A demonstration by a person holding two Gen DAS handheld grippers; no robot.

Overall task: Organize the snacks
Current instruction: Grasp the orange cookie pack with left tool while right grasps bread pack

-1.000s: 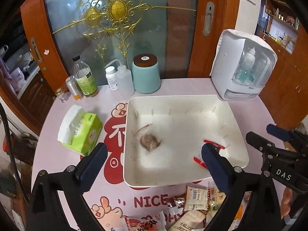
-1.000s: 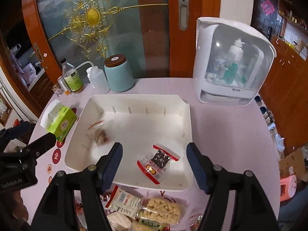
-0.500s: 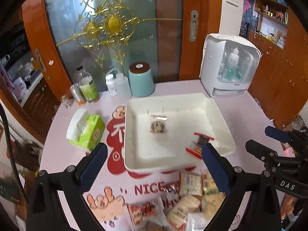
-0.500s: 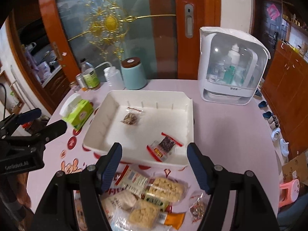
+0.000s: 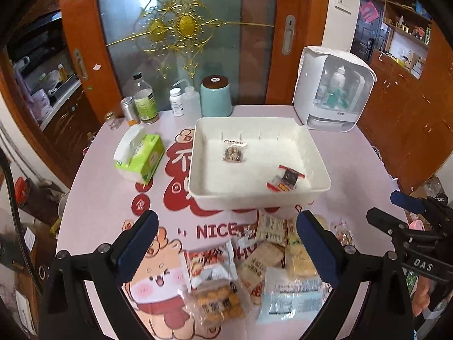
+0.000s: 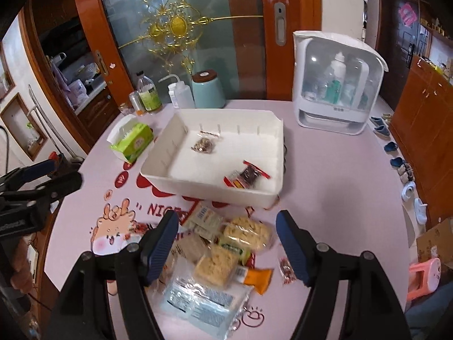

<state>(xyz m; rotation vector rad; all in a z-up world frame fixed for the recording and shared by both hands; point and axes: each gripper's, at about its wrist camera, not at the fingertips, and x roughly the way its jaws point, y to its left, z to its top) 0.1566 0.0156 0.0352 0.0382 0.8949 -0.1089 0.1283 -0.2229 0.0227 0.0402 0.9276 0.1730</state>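
Both hand-held grippers, left [image 5: 226, 248] and right [image 6: 228, 245], are hovering released and empty over the snacks [image 6: 226, 252], ready to pick one for the bin [image 6: 203, 189].

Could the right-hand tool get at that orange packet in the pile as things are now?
Probably yes. The right tool is open and empty above the snack pile, and the orange packet lies at the pile's near edge with nothing on its orange end, though a rice cake packet overlaps its other end.
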